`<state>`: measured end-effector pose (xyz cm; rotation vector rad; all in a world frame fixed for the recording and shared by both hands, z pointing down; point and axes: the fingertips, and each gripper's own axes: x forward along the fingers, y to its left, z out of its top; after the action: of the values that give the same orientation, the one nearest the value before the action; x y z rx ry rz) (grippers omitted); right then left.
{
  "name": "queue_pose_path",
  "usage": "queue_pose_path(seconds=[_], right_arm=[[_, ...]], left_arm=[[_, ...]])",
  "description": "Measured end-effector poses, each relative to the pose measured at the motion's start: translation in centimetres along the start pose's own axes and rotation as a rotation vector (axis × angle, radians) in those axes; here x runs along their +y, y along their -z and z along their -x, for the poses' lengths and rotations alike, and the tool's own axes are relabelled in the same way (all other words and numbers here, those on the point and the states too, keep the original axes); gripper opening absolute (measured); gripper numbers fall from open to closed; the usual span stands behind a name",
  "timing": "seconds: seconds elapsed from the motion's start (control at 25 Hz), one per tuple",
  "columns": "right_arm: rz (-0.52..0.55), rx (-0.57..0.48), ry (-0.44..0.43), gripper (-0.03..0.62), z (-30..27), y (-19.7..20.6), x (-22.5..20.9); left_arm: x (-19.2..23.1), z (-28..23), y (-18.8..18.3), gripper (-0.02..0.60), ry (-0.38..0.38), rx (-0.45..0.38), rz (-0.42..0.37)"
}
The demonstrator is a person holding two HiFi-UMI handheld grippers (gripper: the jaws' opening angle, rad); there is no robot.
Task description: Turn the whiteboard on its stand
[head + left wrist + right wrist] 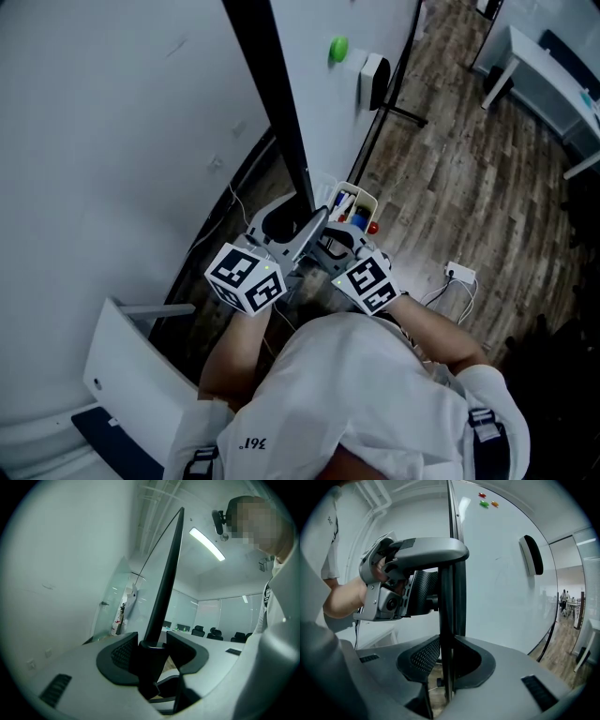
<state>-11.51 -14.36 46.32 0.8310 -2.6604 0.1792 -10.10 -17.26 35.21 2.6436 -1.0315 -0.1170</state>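
Whiteboard [323, 103] stands upright just ahead of both claws, its dark frame edge [277, 94] rising from between them. The left claw [302, 242] is clamped low on that edge, its jaws parted only by the frame's thickness. The right claw [330, 246], just beside it, grips the same edge in the same way.

The hold looks taken, so the step in hand is the turn itself. Next, both claws would need to swing the edge together about the stand, keeping firm pressure and minding the pen tray [356, 202] just beyond the right claw — also the eraser [375, 80] and green magnet [337, 47] farther up the board.

No brand is legible. The shirt [356, 394] behind the claws carries small print, too unclear to read.
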Motion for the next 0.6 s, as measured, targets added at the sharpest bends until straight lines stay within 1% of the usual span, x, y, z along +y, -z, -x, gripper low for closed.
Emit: queue_pose_path(seconds=[0.12,0.36,0.6], right_arm=[[0.006,-0.004,-0.004,0.112,-0.22,-0.16,0.18],[0.024,-0.013,-0.015,0.112,-0.63,-0.27,0.09],[0.036,-0.013,-0.025,0.11,-1.05,-0.42,0.15]], left_arm=[[0.2,0.25,-0.17,0.192,-0.01,-0.008,-0.005],[0.53,0.2,-0.26,0.193,0.005,-0.011,-0.024],[0.86,0.3,-0.4,0.193,-0.004,-0.018,-0.043]])
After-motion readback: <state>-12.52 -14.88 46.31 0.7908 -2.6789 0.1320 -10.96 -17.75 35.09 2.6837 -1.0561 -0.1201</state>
